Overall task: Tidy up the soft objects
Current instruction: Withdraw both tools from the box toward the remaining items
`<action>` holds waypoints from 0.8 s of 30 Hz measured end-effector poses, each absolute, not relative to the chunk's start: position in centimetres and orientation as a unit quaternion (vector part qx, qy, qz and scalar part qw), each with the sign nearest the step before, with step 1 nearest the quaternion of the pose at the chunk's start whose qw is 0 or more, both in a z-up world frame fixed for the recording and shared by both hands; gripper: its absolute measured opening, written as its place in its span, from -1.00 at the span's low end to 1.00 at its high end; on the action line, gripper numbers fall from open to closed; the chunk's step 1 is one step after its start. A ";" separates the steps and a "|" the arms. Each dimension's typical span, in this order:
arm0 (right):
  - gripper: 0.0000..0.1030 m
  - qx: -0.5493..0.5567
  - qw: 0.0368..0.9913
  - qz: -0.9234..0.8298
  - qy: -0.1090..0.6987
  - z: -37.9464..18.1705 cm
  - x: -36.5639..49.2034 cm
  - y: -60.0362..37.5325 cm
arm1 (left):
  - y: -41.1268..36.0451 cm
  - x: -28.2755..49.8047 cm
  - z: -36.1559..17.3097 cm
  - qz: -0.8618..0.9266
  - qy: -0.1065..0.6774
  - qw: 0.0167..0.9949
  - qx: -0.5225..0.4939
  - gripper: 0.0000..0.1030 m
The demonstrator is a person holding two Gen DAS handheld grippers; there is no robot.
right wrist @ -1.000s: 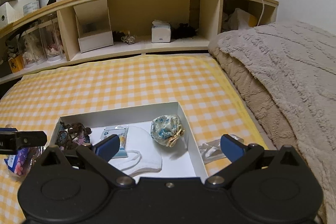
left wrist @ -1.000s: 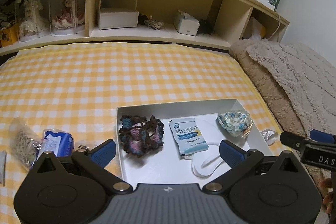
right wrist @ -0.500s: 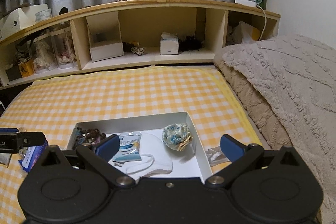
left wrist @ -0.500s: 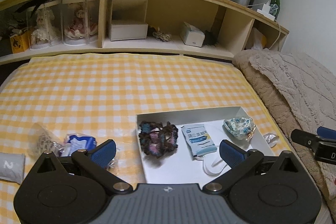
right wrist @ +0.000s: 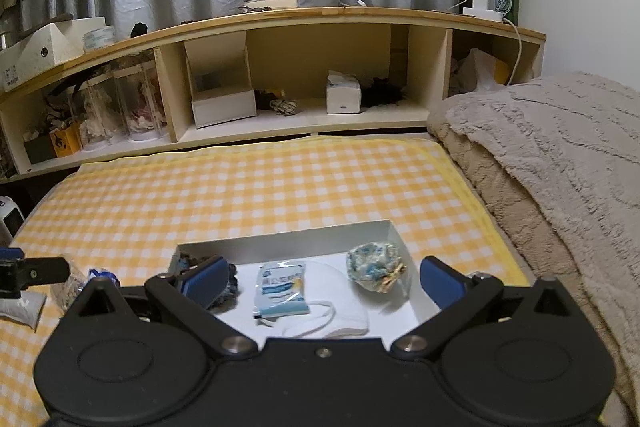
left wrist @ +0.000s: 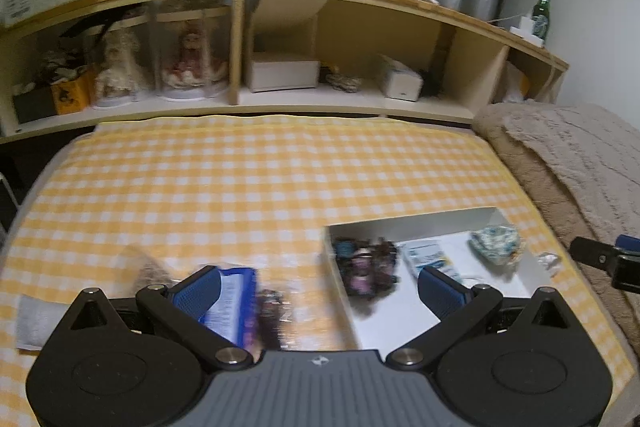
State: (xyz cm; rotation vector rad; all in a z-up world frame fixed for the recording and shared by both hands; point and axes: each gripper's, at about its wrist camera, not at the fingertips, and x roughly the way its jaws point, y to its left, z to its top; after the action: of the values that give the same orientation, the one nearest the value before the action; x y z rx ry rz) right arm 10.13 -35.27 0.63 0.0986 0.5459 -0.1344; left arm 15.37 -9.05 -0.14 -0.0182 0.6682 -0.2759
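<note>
Now our left gripper [left wrist: 318, 285] hangs with jaws wide apart over the blue packet [left wrist: 234, 301] on the checked sheet [left wrist: 248, 187], just left of the white box [left wrist: 404, 221]; our right gripper [right wrist: 322, 281] gapes too, empty; we judge the packet light, crinkly, slippery, so we'd pinch across its flat middle.

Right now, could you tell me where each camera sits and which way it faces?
Left wrist: on the left tool, looking over the checked sheet towards the shelf; its open fingers show, straddling the white box's left wall.
Right wrist: on the right tool, above the box, facing the same shelf; open fingers show.
Shared: box, floral pouch, and each other's fingertip.
</note>
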 end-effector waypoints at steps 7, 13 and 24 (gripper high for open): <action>1.00 0.069 0.958 -0.048 0.273 0.0 11.3 -33.1 | -4.7 16.2 -0.6 -0.093 0.327 0.940 -0.021 1.00; 1.00 0.076 0.962 -0.043 0.260 -0.2 12.0 -31.1 | -0.9 17.2 -1.2 -0.056 0.333 0.941 -0.028 1.00; 1.00 0.057 0.964 0.011 0.260 -1.5 13.7 -25.7 | 6.6 19.6 -2.9 0.033 0.347 0.934 -0.074 1.00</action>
State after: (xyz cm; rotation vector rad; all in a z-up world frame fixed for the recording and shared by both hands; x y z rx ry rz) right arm 13.69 -25.69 -1.53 0.1156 0.5270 0.0223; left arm 19.63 6.65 -2.93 -0.1509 0.7105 0.0675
